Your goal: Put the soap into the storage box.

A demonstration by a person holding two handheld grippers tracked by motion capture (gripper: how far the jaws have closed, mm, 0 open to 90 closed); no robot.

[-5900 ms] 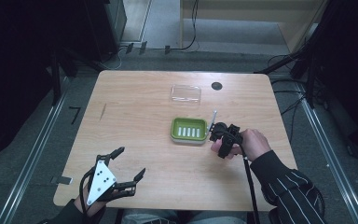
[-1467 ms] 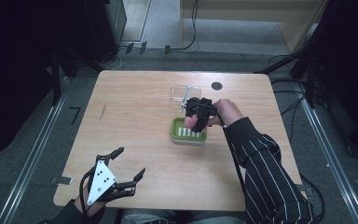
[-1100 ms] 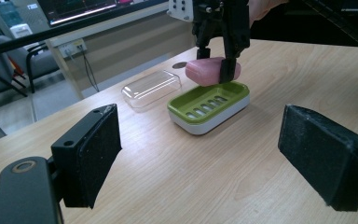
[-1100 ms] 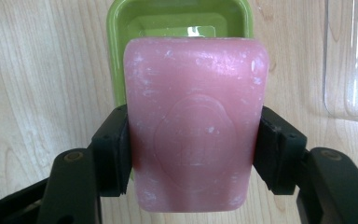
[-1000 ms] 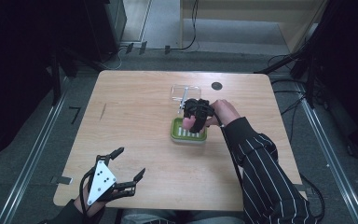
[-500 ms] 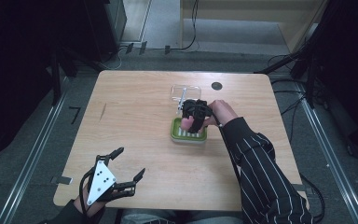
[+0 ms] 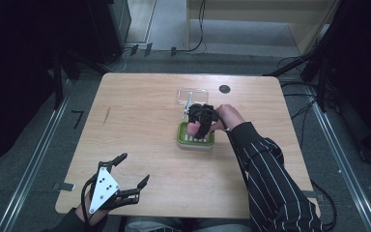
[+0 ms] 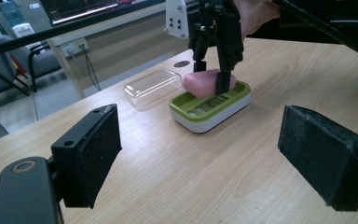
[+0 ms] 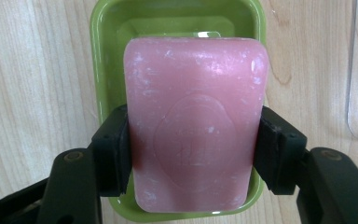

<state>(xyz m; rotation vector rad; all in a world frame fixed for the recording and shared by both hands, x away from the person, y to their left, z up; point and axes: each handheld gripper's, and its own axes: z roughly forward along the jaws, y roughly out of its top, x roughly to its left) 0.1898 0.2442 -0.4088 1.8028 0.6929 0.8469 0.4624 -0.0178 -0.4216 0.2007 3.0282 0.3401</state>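
- The right gripper [image 9: 191,154] pinches a pink bar of soap [image 9: 193,121] by its two long sides, one black pad pressed flat against each
- It points straight down over the green soap dish [image 7: 195,139], which sits near the middle of the wooden table [image 7: 140,116]
- In the left gripper view the soap [image 8: 205,81] lies roughly level at the dish's [image 8: 212,105] rim, over the slotted tray; whether its underside rests on the slots or hangs just clear of them I cannot tell
- From above, the bar covers most of the tray's opening and lines up with it lengthwise, with green rim showing on all sides
- The clear plastic lid [image 7: 193,94] lies on the table just behind the dish, apart from it and upside down or flat; it is not on the dish
- The left gripper [image 7: 125,176] rests at the near left corner of the table, well apart from the dish, its jaws spread wide with nothing between them
- Judged from this: picking up and carrying the soap looks done, and lowering it into the dish is at or near its end
- Left to do, as I read it: let go of the bar so it settles in the tray, lift the right gripper away, and probably fit the clear lid over the dish
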